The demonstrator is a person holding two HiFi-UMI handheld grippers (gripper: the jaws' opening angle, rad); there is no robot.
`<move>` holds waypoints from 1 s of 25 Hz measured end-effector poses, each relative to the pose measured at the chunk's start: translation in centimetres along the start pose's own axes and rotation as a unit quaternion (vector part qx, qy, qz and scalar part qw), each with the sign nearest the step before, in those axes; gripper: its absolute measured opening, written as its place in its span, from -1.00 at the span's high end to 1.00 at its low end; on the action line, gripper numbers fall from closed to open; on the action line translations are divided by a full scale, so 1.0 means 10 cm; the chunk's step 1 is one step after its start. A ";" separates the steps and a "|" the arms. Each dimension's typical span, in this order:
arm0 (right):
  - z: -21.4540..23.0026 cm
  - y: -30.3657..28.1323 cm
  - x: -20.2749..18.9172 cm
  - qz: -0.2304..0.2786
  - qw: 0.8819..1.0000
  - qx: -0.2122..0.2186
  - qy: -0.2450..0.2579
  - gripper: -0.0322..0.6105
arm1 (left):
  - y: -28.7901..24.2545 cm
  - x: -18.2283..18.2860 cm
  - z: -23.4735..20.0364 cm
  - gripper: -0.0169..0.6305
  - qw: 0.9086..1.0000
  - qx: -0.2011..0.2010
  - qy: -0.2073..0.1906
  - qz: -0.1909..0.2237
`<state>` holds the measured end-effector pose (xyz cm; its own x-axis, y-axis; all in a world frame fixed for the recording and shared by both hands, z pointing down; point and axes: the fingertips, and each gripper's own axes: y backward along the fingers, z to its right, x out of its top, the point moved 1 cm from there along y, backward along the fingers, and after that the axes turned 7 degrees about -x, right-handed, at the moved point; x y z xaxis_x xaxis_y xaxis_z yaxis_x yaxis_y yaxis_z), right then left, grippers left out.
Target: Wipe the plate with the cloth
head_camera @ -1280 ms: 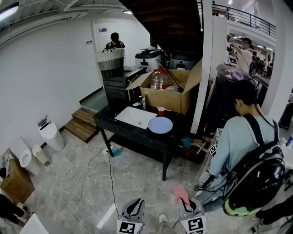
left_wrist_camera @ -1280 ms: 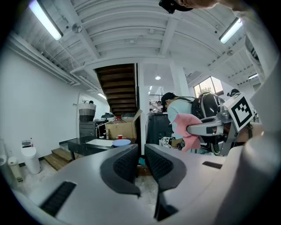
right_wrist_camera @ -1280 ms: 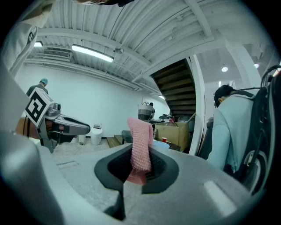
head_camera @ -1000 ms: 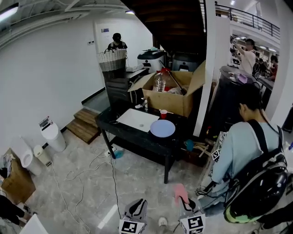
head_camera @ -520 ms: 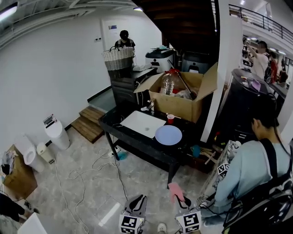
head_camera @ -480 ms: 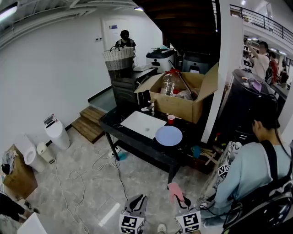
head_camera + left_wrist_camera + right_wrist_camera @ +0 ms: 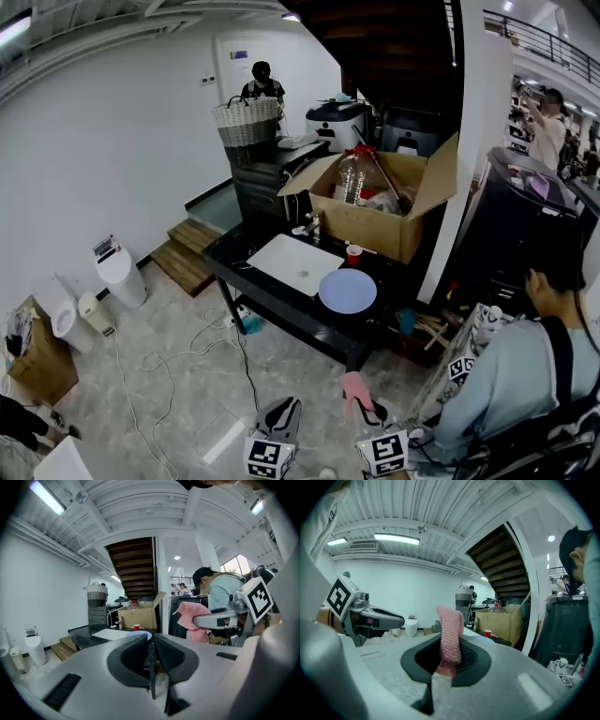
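Observation:
A round pale blue plate lies on a black table several steps ahead of me. Both grippers hang low over the floor, well short of the table. My right gripper is shut on a pink cloth, which sticks up from its jaws. Beside it, my left gripper is shut with nothing in it; its pads almost touch. The left gripper view also catches the plate far off and the cloth in the right gripper.
A white board, a red cup and an open cardboard box share the table. A person with a backpack crouches at the right. Cables trail over the floor; white bins and wooden steps stand at the left.
The view has swung and come a little closer to the table, so the plate sits more centrally. Both grippers stay low, the cloth still in the right one.

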<state>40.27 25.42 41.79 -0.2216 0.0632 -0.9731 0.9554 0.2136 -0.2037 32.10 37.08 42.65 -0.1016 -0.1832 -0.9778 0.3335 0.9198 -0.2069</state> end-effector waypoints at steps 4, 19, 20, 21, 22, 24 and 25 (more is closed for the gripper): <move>0.12 -0.11 -0.07 -0.005 1.000 0.005 0.001 0.81 | -0.15 0.01 0.00 0.81 1.000 0.006 0.002 -0.003; 0.32 -0.46 -0.09 -0.013 1.000 0.009 -0.021 0.81 | -0.52 0.00 -0.15 0.81 1.000 0.005 0.008 -0.015; 0.33 -0.49 -0.11 -0.015 1.000 0.006 -0.021 0.81 | -0.56 -0.01 -0.17 0.81 1.000 0.002 0.008 -0.015; 0.36 -0.53 -0.14 -0.017 1.000 0.000 -0.017 0.81 | -0.61 -0.02 -0.19 0.81 1.000 -0.003 0.007 -0.015; 0.39 -0.58 -0.16 -0.018 1.000 -0.006 -0.014 0.81 | -0.66 -0.02 -0.22 0.81 1.000 -0.007 0.006 -0.015; 0.42 -0.68 -0.17 -0.022 1.000 -0.015 -0.013 0.81 | -0.77 0.01 -0.30 0.81 1.000 -0.017 0.004 -0.013; 0.44 -0.74 -0.17 -0.024 0.999 -0.019 -0.013 0.81 | -0.83 0.03 -0.34 0.81 1.000 -0.022 0.003 -0.011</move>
<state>34.45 19.43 44.45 -0.2617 0.0267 -0.9648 0.9356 0.2524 -0.2468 26.12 30.53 44.16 -0.1147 -0.2018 -0.9727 0.2893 0.9299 -0.2270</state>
